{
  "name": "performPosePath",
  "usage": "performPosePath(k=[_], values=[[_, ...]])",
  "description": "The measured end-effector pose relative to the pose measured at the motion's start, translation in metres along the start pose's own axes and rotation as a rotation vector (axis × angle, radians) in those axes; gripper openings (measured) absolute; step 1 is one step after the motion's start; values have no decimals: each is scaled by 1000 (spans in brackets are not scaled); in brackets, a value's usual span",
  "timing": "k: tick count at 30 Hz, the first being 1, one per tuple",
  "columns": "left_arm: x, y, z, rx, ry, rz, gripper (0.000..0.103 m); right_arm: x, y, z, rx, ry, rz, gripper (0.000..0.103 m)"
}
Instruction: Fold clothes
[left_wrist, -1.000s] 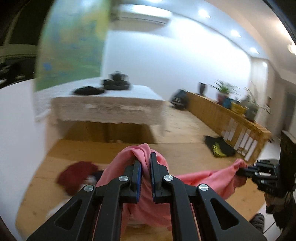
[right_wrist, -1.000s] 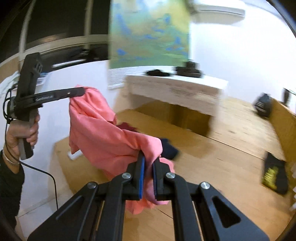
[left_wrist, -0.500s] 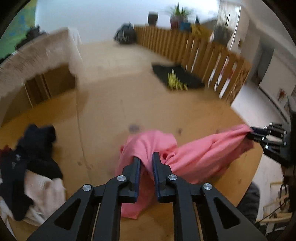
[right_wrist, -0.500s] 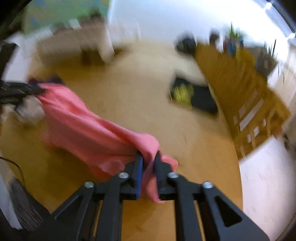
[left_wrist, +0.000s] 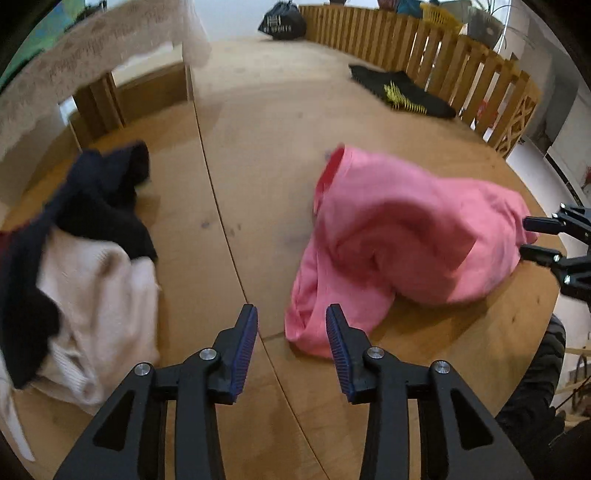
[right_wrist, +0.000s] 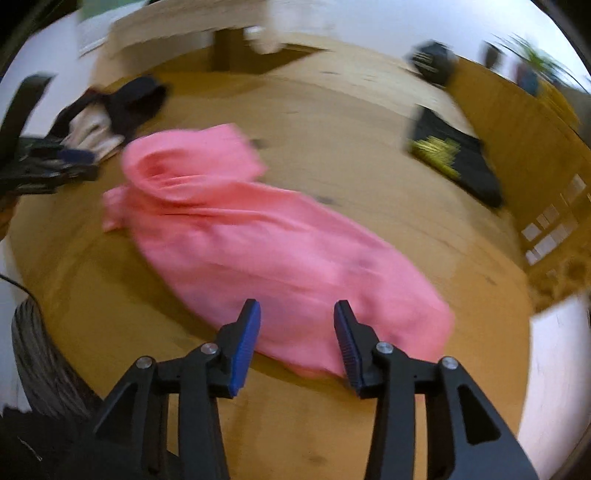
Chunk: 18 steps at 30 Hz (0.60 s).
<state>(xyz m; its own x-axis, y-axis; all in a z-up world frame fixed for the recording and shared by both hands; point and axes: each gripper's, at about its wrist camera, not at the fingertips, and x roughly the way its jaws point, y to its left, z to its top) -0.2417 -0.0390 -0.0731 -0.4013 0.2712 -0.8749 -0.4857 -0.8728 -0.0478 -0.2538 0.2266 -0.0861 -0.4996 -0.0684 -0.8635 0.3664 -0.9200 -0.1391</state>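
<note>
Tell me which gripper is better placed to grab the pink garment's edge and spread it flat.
Probably the right gripper: it is open with the pink garment lying directly between its fingers. The left gripper, also open, points mostly at bare table, the garment's hem beside one finger.

Both wrist views look down close, from opposite sides, sharing the pink garment (left_wrist: 406, 236).

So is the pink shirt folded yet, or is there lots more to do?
Not folded yet. Done: the pink garment lies on the wooden table, but in a rumpled heap. In hand: nothing, since the left gripper and the right gripper are both open and empty. Left: smoothing and folding it, then the dark and cream clothes pile beside it.
</note>
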Motion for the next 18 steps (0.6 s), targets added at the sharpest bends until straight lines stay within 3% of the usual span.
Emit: performPosePath(k=[4,9,11,13,15,16,17,18], values=[[26,-5,-8,14,47,-13,37,15,44,23,-95,-19,24,41],[35,-17,-11,46,47,-46,33,10,63,52,-118,-87,4,41],[35,-19,-12,50,39,-71,11,14,67,62,-125,-89,-3,42],[34,-20,-14,55,32,-95,7,27,70,69,-133,-58,-33,42],[29,-23,-20,72,19,-103,7,37,67,70,-129,-34,11,41],[27,-24,-22,76,14,-106,7,43,66,70,-126,-23,40,36],[23,-24,-23,73,8,-113,7,48,64,70,-123,-13,68,12],[18,-25,-25,71,2,-120,7,46,58,69,-115,-14,71,1]])
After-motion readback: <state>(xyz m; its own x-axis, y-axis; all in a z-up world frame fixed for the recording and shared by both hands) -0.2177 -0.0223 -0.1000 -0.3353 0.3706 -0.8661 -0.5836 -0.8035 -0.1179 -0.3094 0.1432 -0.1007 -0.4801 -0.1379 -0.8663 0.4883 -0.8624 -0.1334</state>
